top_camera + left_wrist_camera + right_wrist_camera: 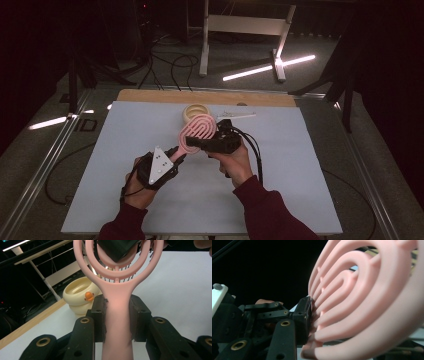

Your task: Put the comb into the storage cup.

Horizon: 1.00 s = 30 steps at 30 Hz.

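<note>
Counter (125, 200) in the high view carries one cream bowl (195, 112) and one thin white strip (236, 115) at its far side, while two hands reach in from below: the left gripper (176, 154) grips the handle of one pink vented hairbrush (198, 131) raised above the middle, its long axis running up and right to the head, where the right gripper (210, 142) meets it. Left gripper view: both jaws are clamped on the handle, head pointing away, beside the duck-faced bowl (80, 296). Right gripper view: one jaw presses the brush head's (367, 302) ribs, the other hidden, so I cannot tell its closure.
</note>
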{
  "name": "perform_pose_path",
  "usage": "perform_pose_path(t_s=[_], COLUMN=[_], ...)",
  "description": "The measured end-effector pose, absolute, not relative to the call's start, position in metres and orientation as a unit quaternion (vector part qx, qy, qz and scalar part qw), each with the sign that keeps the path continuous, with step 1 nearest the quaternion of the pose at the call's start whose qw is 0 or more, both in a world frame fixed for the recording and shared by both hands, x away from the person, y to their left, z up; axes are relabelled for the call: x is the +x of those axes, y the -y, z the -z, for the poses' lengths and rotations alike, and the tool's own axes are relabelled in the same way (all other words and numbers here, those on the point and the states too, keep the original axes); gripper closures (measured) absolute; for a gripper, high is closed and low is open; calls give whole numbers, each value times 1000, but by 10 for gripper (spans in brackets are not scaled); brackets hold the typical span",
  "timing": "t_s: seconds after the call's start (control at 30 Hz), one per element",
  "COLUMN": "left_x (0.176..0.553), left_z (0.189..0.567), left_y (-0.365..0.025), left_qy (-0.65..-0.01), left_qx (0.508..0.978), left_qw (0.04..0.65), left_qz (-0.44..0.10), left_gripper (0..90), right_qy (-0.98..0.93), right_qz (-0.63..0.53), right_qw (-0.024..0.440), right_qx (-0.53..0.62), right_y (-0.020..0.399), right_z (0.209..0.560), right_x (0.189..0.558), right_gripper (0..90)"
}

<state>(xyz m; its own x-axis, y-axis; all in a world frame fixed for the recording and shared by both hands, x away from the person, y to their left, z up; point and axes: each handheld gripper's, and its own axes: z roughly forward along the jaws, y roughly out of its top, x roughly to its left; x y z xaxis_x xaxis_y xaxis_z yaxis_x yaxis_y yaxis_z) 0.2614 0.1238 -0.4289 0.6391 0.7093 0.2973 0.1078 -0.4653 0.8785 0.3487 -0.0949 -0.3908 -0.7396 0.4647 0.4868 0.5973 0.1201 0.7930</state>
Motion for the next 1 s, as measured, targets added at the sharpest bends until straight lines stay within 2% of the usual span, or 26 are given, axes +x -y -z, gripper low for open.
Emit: perform_pose_path(t_s=[0.23,0.53,0.73,0.77,0.83,1.0], left_x=[264,267,270,270,270,271], left_z=[433,436,437,438,438,437], left_y=[-123,-125,-126,-126,-127,-127], left_qy=[-262,-265,-277,-283,-290,-299], left_qx=[793,795,792,789,784,780], left_qw=[439,443,448,448,452,452], left_qz=[-333,-318,-309,-311,-312,-314], left_gripper=[695,686,487,487,405,266], right_qy=[752,761,764,763,764,765], right_qz=[554,548,547,548,548,547], right_qw=[70,64,64,64,61,60], right_qx=[-349,-342,-336,-336,-335,-335], right_y=[91,87,86,86,85,86], right_z=[391,390,390,390,390,390], right_x=[346,342,341,340,340,341], right_gripper=[626,636,637,638,638,639])
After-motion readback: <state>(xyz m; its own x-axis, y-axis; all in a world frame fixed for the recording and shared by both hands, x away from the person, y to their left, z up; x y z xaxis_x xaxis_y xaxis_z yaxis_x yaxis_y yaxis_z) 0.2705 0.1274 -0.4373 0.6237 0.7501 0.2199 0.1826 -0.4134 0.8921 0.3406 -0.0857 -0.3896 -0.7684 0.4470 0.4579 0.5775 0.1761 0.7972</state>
